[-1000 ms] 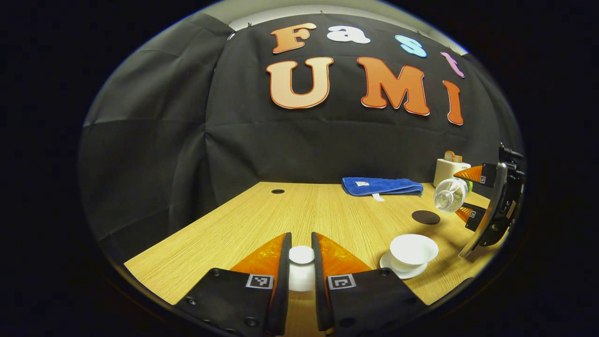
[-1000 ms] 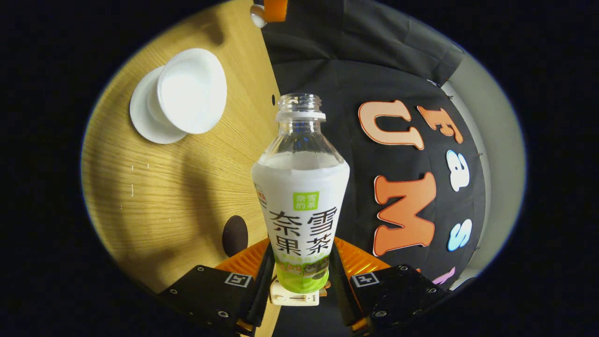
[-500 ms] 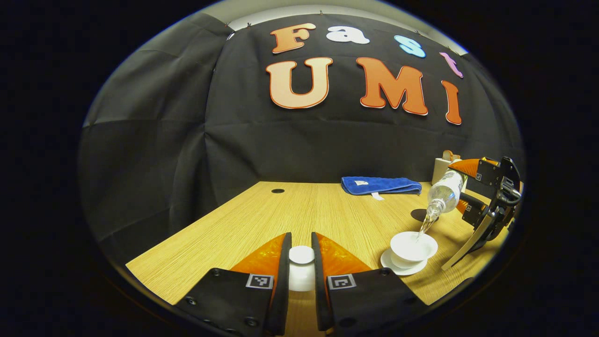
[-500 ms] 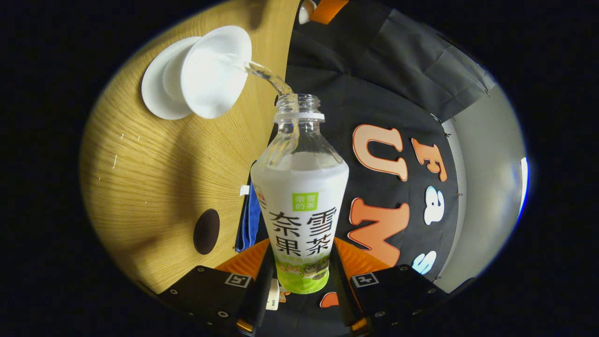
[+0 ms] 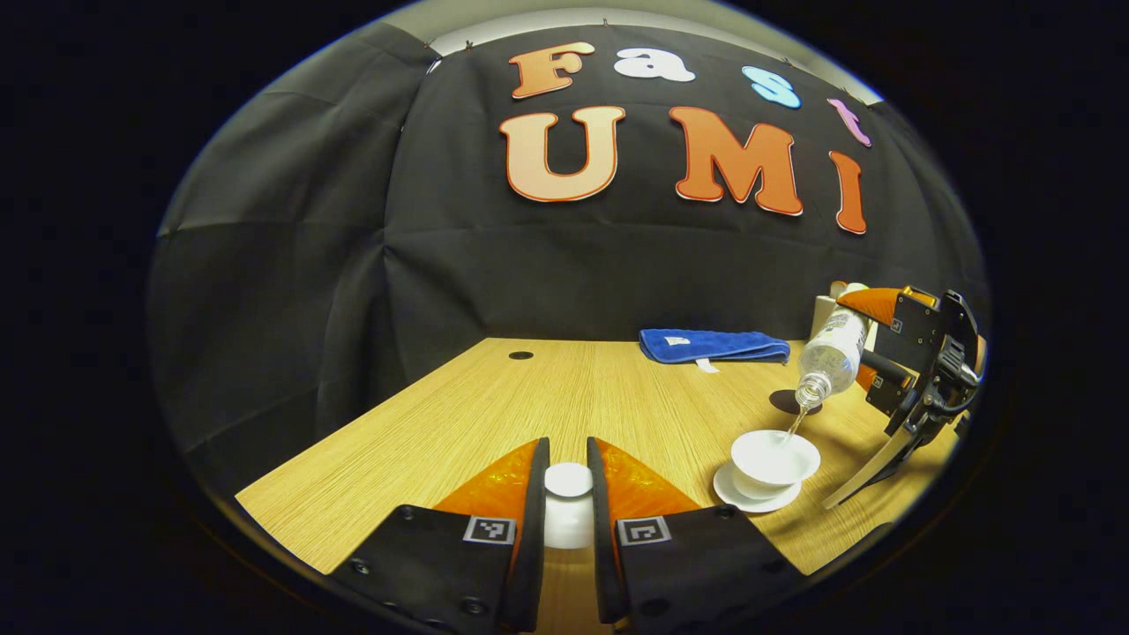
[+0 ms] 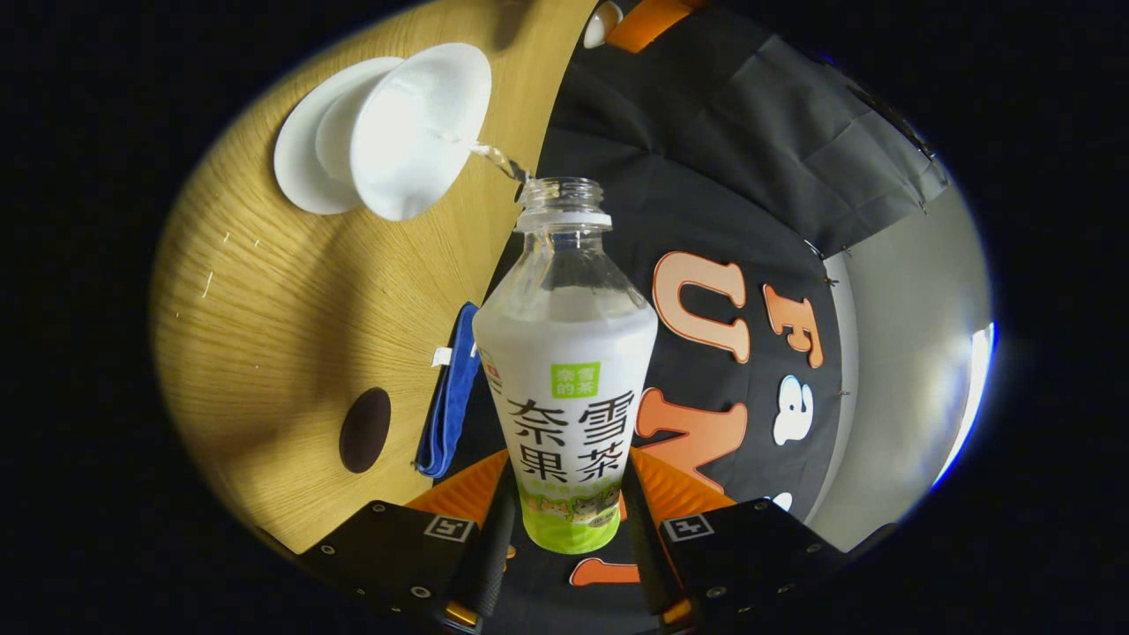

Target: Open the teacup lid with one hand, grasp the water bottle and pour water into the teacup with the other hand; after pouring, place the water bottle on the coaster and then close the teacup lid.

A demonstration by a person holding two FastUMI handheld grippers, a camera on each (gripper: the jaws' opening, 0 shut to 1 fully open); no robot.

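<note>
The left gripper (image 5: 568, 494) pinched the lid (image 5: 568, 481) clear of the table (image 5: 459, 414) so the right gripper (image 6: 569, 520), clamped on the tipped bottle (image 6: 564, 370), could pour into the open teacup (image 6: 414, 132).

black screwed claw (image 5: 567, 520) mounts, square markers

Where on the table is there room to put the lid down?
Bare wood lies between the left gripper holding the lid, the small hole and the blue towel. It is crowded around the teacup, where the bottle pours beside the dark coaster.
</note>
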